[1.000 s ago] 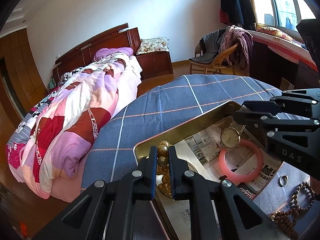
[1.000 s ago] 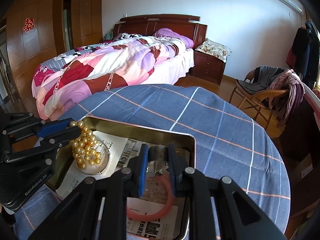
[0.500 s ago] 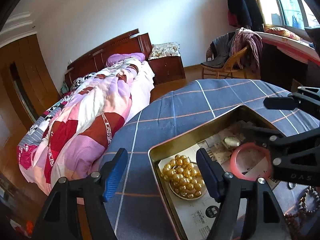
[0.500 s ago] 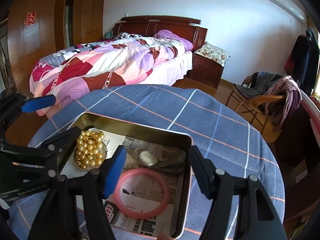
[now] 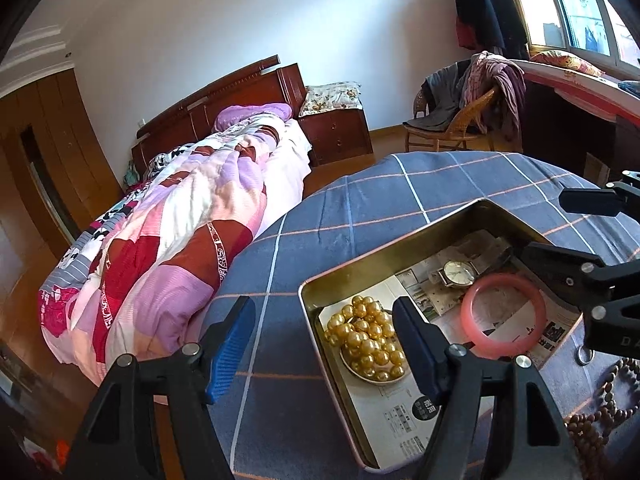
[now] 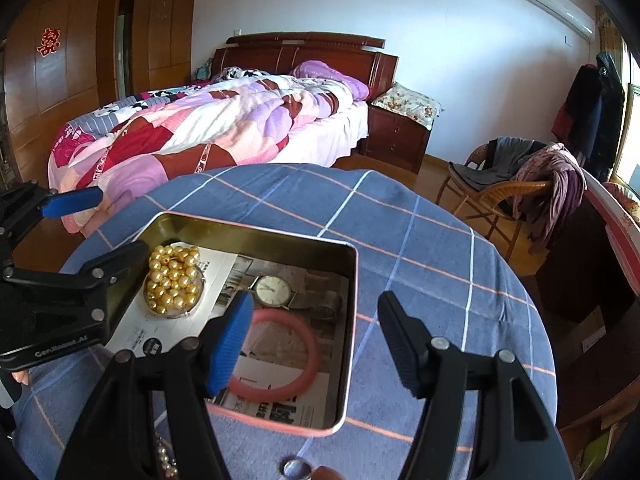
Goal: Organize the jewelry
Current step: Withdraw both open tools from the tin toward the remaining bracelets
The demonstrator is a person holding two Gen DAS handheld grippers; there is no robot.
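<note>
Both tools hang just above the round table with the blue checked cloth (image 6: 420,240), and both are empty. The left gripper (image 5: 324,344) has its black arms spread wide, with blue pads on the tips, and holds nothing. The right gripper (image 6: 316,344) is wide open too, and nothing is between its tips. I think they are held open and low like this so they are ready to reach for the next piece.

The shallow gold metal tin (image 6: 352,280) sits in the middle of the table. Printed paper (image 6: 224,280) lines its bottom, maybe to keep things from sliding or getting scratched.

Seen from the right gripper, a heap of shiny gold beads on a small round dish (image 6: 174,280) lies in the tin at about 9 o'clock. A round-faced wristwatch with a grey band (image 6: 276,290) lies near the middle. A smooth pink bangle (image 6: 310,354) lies flat at about 6 o'clock, just under the right gripper.

Some jewelry is not in the tin yet. A small silver ring (image 5: 585,355) and a string of dark brown wooden beads (image 5: 600,420) lie on the cloth just beside the tin, at about 4 o'clock from the left gripper. I guess those go in next.
</note>
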